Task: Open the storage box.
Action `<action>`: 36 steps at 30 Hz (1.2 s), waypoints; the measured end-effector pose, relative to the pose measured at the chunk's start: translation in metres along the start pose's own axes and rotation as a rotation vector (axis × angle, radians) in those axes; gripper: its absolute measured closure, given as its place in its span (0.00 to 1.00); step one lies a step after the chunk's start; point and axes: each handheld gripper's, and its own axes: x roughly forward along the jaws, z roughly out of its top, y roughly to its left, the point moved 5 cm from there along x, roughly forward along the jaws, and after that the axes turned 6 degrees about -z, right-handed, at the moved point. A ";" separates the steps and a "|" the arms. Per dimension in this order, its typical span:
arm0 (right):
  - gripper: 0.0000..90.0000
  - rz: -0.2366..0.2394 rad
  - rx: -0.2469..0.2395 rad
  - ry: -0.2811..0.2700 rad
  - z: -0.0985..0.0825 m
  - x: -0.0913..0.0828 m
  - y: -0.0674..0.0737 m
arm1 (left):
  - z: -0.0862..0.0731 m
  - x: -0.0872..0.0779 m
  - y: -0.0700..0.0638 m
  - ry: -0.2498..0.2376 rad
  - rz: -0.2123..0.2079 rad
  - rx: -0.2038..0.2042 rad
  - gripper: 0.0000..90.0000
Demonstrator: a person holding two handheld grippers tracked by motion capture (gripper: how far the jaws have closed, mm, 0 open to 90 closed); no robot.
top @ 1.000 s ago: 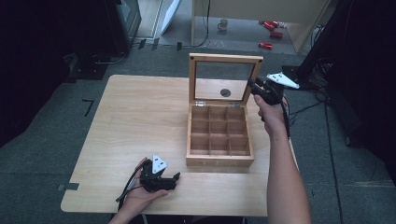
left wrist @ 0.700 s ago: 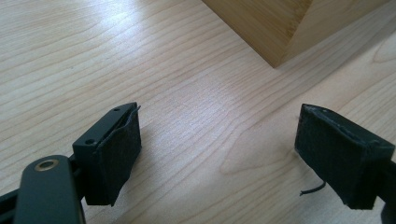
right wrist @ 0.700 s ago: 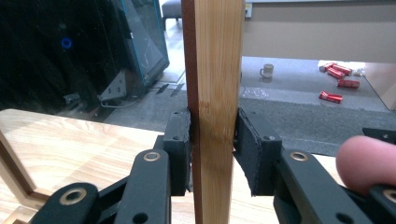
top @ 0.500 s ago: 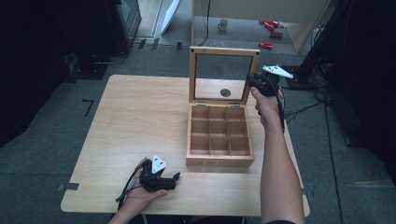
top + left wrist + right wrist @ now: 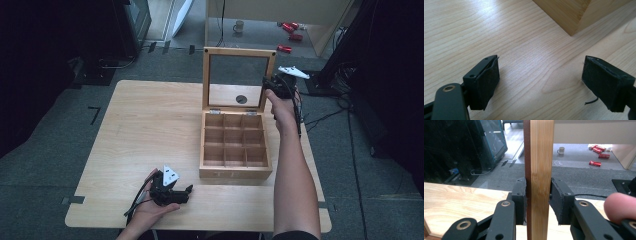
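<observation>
A wooden box point(image 5: 235, 172) with several empty compartments stands on the right half of the table point(image 5: 150, 125). Its glass-paned lid point(image 5: 239, 52) stands upright at the back. My right gripper point(image 5: 270, 86) is shut on the lid's right frame edge. In the right gripper view the pads press both sides of that wooden frame point(image 5: 539, 157), with my right gripper point(image 5: 539, 202) around it. My left gripper point(image 5: 182, 191) rests open on the table near the front edge, left of the box. In the left gripper view my left gripper point(image 5: 541, 85) holds nothing, and the box's corner point(image 5: 571, 15) lies ahead.
The table's left half is bare wood. On the floor behind the table are a mug point(image 5: 239, 25) and red cans point(image 5: 290, 27). A dark cabinet point(image 5: 135, 20) stands at the back left. Cables point(image 5: 325, 117) trail on the floor at the right.
The lid has swung a little further up and back to upright, with my right gripper on its edge moving slightly up and left. The left gripper has stayed put.
</observation>
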 end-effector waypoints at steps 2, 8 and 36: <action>0.75 0.008 0.004 0.003 0.000 0.000 0.000 | 0.000 0.000 0.000 0.000 0.000 0.000 0.17; 0.64 0.051 0.006 -0.002 0.000 -0.007 0.001 | 0.000 0.000 0.000 -0.001 0.003 0.004 0.17; 0.14 0.143 -0.095 0.079 -0.083 -0.101 -0.014 | 0.000 0.002 -0.002 0.015 0.019 0.026 0.17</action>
